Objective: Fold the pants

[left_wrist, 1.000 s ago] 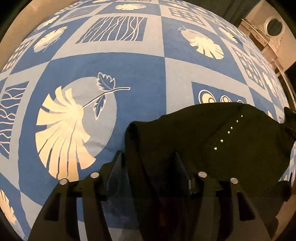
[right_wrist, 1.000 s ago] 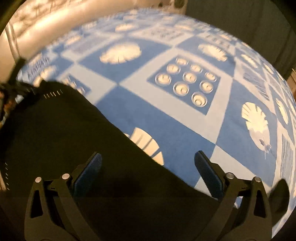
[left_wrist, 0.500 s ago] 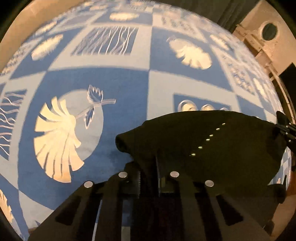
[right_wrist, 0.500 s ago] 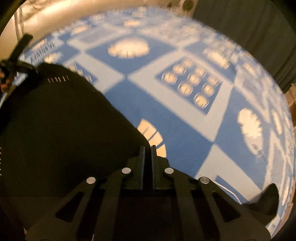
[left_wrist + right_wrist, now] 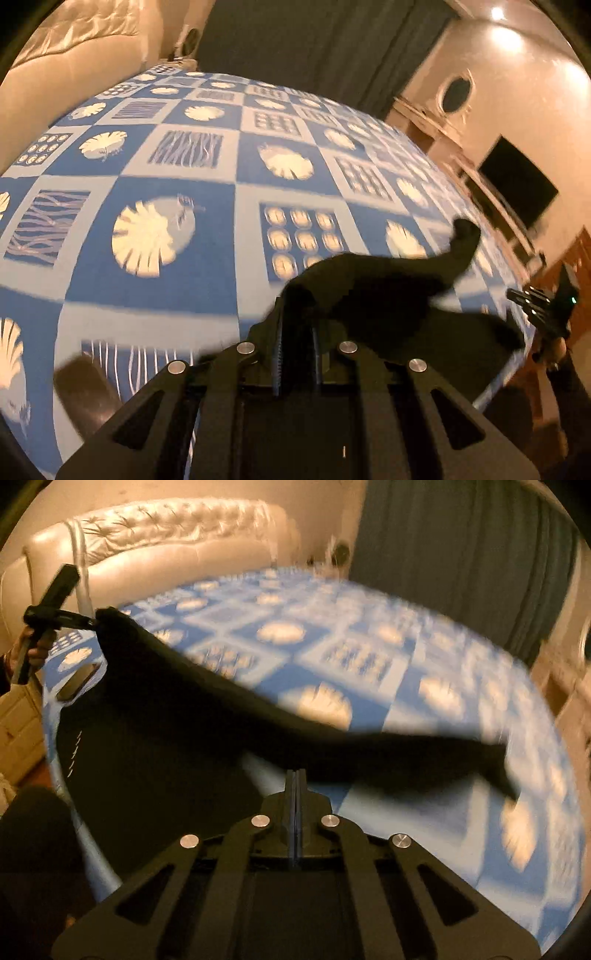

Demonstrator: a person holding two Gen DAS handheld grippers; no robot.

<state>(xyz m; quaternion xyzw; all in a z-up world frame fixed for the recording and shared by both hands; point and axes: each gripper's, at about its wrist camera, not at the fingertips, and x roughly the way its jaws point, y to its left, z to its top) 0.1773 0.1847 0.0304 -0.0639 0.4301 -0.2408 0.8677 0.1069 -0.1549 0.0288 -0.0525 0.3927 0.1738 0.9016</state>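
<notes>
The black pants (image 5: 388,295) hang lifted above a blue and white patterned bedspread (image 5: 166,229). My left gripper (image 5: 297,321) is shut on one corner of the pants. My right gripper (image 5: 295,775) is shut on the other corner, and the pants (image 5: 166,720) stretch between the two. In the right wrist view the left gripper (image 5: 55,613) shows at far left holding the fabric's end. In the left wrist view the right gripper (image 5: 543,306) shows at far right. A loose end of the pants (image 5: 491,757) swings out to the right, blurred.
A cream tufted sofa (image 5: 166,542) stands behind the bed. Dark curtains (image 5: 314,44) hang at the back. A television (image 5: 517,181) on a low unit stands to the right. A dark blurred object (image 5: 85,395) lies near the left gripper.
Both grippers closed on the pants and then rose, lifting the fabric off the bedspread. The views now tilt up and show the room, with motion blur.
</notes>
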